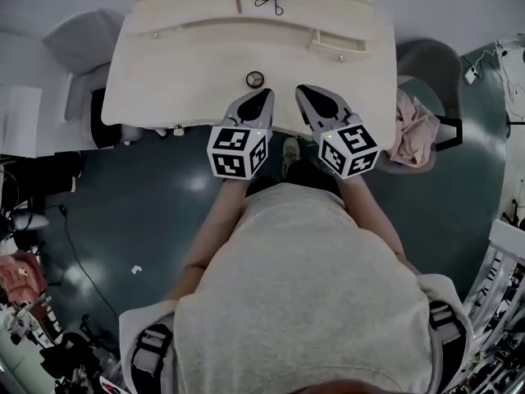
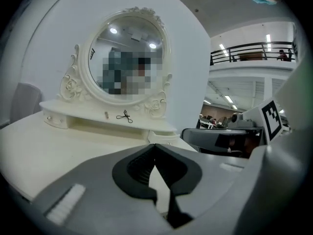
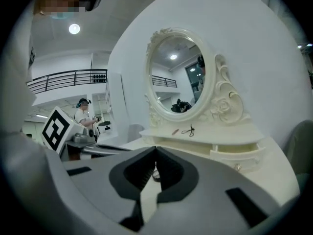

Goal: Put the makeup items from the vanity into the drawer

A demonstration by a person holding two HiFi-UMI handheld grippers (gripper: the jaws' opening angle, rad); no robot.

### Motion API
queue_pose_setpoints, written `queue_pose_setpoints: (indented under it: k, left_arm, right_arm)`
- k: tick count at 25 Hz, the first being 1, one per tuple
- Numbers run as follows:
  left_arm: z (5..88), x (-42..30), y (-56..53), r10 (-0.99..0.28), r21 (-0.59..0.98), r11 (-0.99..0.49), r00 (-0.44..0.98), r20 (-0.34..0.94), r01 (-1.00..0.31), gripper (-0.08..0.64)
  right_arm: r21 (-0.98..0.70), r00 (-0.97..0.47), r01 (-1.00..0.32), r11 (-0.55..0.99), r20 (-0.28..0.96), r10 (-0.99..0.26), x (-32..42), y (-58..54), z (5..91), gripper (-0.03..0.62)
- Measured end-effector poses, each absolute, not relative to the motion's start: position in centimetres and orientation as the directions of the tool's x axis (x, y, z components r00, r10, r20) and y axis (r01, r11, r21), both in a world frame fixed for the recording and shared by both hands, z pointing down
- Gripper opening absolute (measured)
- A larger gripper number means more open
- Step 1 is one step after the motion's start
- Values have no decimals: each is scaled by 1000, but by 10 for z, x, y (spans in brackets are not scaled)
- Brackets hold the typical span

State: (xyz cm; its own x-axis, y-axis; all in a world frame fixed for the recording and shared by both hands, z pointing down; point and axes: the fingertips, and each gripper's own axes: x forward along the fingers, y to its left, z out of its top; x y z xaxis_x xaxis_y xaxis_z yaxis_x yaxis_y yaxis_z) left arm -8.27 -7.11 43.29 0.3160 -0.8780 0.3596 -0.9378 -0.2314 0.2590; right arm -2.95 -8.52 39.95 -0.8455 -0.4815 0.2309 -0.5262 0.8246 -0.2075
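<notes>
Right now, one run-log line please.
left gripper: shut, empty | right gripper: shut, empty | round compact: on vanity | eyelash curler: on upper shelf | drawer: ajar

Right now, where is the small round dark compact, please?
The round compact lies on the cream vanity top, just beyond the left gripper, in the head view.

One compact (image 1: 255, 79), one eyelash curler (image 1: 270, 0), one reddish stick (image 1: 238, 0).

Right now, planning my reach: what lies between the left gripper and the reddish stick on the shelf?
A round compact on the tabletop, just ahead of the left gripper; head view.
</notes>
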Motion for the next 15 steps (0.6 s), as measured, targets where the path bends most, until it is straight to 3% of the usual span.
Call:
queue_pose_setpoints:
  k: [15]
  left_arm:
    - [438, -102, -132, -913, 243, -68, 159, 377, -968, 9]
  right_arm:
    - [-189, -868, -472, 861, 270, -417, -30, -164, 410, 9]
